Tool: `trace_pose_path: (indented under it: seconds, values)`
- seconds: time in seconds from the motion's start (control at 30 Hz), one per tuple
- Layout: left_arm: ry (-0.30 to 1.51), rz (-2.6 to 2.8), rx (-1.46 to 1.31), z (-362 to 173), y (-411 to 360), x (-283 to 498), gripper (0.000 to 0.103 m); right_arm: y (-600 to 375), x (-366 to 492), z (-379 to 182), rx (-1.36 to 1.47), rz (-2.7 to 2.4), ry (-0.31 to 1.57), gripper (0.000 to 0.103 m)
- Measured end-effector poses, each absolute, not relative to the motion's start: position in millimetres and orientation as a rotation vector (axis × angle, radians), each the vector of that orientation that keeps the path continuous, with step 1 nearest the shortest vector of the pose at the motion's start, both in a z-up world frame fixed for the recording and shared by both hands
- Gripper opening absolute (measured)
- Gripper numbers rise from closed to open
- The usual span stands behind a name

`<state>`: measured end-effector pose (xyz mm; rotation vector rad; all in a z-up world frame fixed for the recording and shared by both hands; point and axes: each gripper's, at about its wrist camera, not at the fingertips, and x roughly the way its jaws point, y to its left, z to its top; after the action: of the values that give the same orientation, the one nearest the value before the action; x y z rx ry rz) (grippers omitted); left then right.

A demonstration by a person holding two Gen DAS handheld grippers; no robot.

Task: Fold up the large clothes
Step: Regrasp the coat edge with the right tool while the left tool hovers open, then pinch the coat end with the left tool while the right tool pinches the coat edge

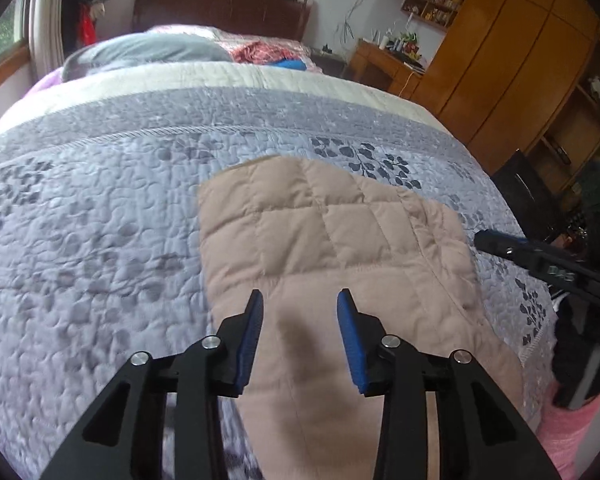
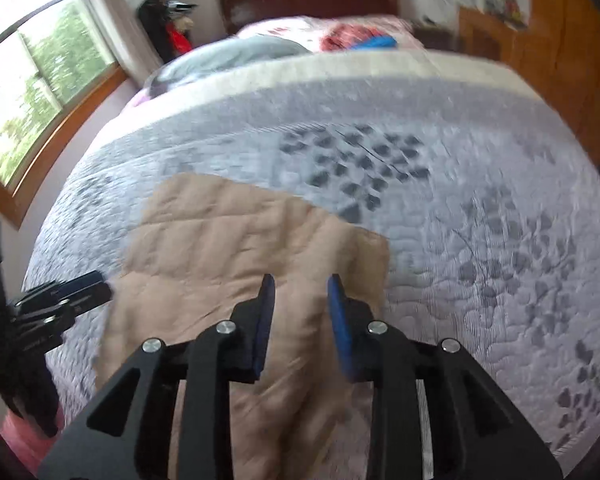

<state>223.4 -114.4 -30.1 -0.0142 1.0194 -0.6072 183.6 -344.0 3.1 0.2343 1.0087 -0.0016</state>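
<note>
- left tool (image 1: 300, 300) spread, empty, above the near part of the jacket (image 1: 320, 232).
- right tool (image 2: 301, 286) spread too, empty, over the same tan jacket (image 2: 240, 240).
- jacket lies flat on the bed (image 1: 100, 220), likely laid out for folding.

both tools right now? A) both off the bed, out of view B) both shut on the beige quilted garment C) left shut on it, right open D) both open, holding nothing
D: the left tool and right tool each show a clear gap between blue pads above the beige quilted garment, which lies flat on the bedspread.
</note>
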Motion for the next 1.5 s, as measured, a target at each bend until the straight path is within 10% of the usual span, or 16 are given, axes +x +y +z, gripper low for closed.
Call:
trace_pose_path:
  seconds: [1.5]
  values:
    - [1.035, -0.653, 0.086, -89.4, -126.6, 180.4, 0.016, -284.5, 136.3, -79.6, 0.179, 0.039, 1.081, 0.025]
